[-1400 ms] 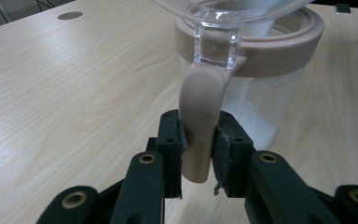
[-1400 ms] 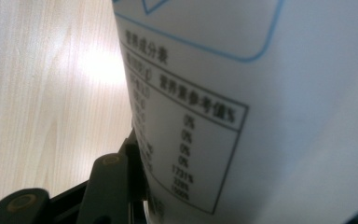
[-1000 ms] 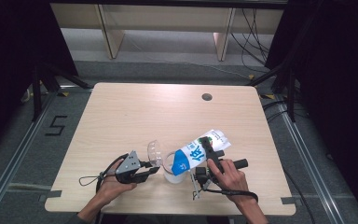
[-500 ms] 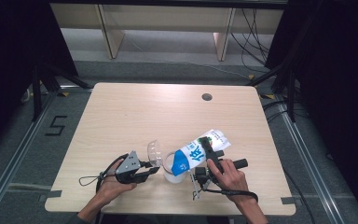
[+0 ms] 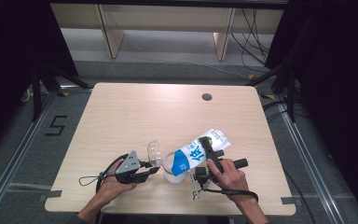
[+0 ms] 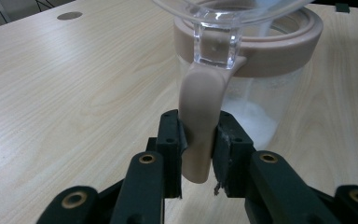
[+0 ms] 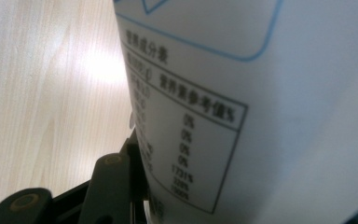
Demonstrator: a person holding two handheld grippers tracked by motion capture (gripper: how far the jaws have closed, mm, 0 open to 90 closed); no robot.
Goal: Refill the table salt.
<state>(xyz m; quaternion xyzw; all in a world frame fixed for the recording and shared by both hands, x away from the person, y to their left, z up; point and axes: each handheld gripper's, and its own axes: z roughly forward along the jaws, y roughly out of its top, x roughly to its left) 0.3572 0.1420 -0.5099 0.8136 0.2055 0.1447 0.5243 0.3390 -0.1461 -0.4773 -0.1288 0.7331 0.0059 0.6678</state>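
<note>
A clear jar (image 5: 173,169) with a beige rim (image 6: 279,44) stands near the table's front edge, white grains lying in its bottom. Its clear hinged lid (image 5: 154,152) is swung up to the left. My left gripper (image 5: 148,171) is shut on the jar's beige latch tab (image 6: 200,130), both jaws pressing its sides. My right gripper (image 5: 208,148) is shut on a blue-and-white bag (image 5: 199,150), held tilted with its lower end over the jar's mouth. In the right gripper view the bag's white side (image 7: 242,102) with a printed table is very close, one black jaw against it.
The wooden table (image 5: 135,112) has a round cable hole (image 5: 207,97) at the back right. Cables trail from both grippers toward the front edge. Shelving and dark floor lie beyond the table.
</note>
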